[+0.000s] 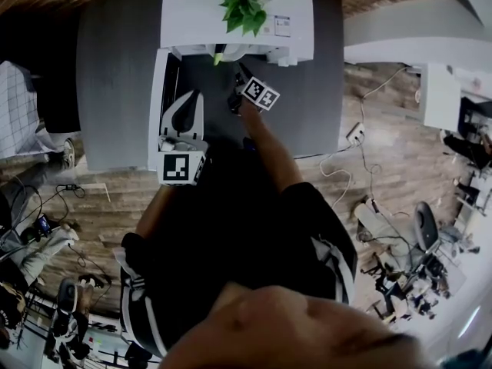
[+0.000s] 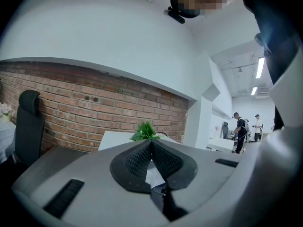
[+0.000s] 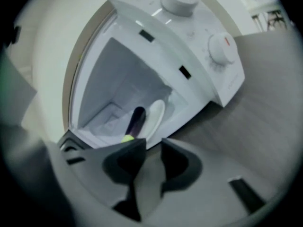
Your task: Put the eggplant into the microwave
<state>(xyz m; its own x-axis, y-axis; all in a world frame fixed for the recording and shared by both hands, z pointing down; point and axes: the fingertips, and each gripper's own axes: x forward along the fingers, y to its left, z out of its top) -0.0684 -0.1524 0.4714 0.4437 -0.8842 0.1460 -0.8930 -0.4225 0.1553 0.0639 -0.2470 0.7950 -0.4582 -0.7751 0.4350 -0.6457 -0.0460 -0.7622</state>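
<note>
Over on the left, the left gripper has its jaws together with the black pads meeting at the tips. It hangs over the grey surface, beside the open white door, which swings out toward 7 o'clock from the microwave. That gripper's own view looks up past its pads to a brick wall and the green plant on top of the oven.

Centre now: the microwave sits at the surface's 12 o'clock edge with its cavity wide open. And there's the eggplant, already inside! It is dark purple and lies on the cavity floor with its yellow-green stem end toward the opening. Just to its 3 o'clock is a white plate, and the two look to be touching, though the blur makes that hard to call.

Moving right, the right gripper is at the mouth of the oven, at about 6 o'clock from the eggplant. Its jaws stand apart with nothing between them, clear of the vegetable. At 1 o'clock in its view are two round white dials on the control panel.
</note>
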